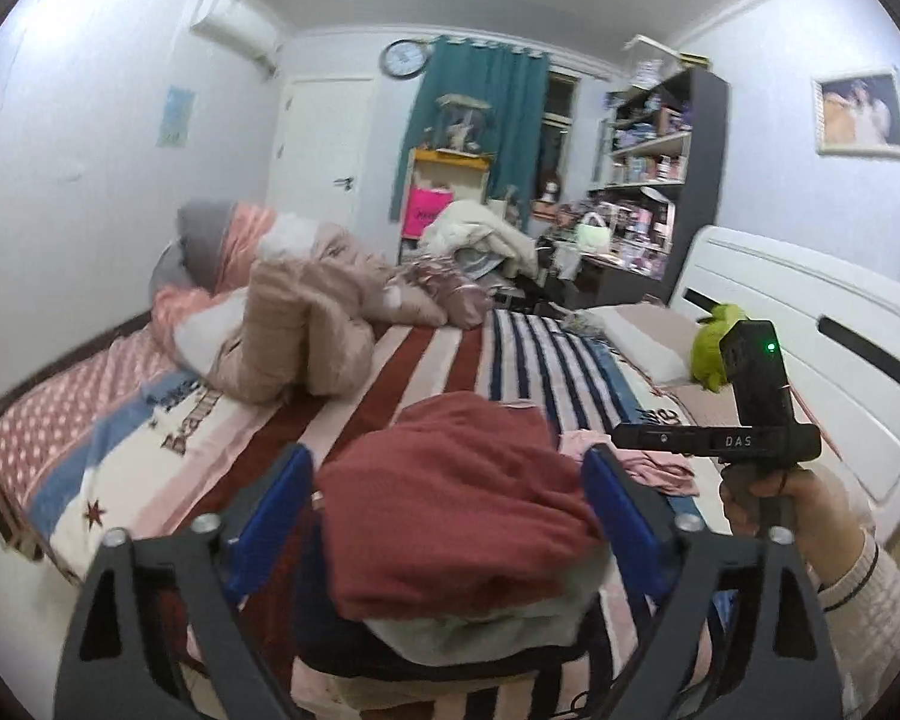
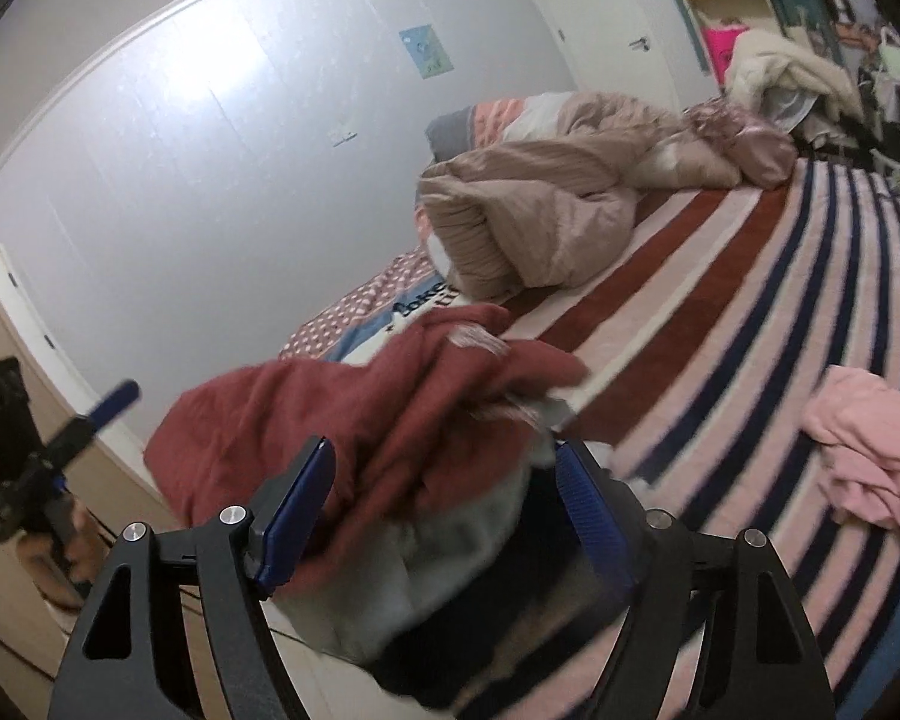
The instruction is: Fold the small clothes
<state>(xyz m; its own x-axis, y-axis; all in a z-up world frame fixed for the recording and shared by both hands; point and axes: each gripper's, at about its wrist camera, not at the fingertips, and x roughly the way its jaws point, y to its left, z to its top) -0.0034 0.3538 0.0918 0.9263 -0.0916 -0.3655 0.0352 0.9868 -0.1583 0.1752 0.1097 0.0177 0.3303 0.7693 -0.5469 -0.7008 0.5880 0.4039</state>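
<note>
A dark red knit garment (image 1: 450, 498) lies bunched on the near edge of the bed (image 1: 426, 354), on top of a pale grey piece (image 1: 474, 630) and something dark beneath that. In the left wrist view it fills the space between the blue pads of the left gripper (image 1: 447, 516), whose fingers (image 1: 270, 510) are spread wide on either side of the heap; whether the pads touch the cloth cannot be told, and they pinch nothing.

In the right wrist view the same red garment (image 2: 378, 414) is heaped at about 12 o'clock from the right gripper (image 2: 444, 510), with the grey layer (image 2: 426, 576) below it. That gripper's fingers (image 2: 297, 516) also stand wide apart, straddling the pile without closing on it; the picture is blurred here, so contact is unclear.

A crumpled pink garment (image 2: 876, 456) lies on the striped bedcover at 3 o'clock of the red one in the right view, well apart from it; in the left view it (image 1: 636, 459) shows just past the right-hand pad.

At 3 o'clock in the left view, a hand (image 1: 780, 504) holds the other gripper's black handle. Farther up the bed, at 11 o'clock, sits a beige padded coat (image 1: 306, 324), with a green plush toy (image 1: 711, 348) by the white headboard (image 1: 810, 324) at 2 o'clock.
</note>
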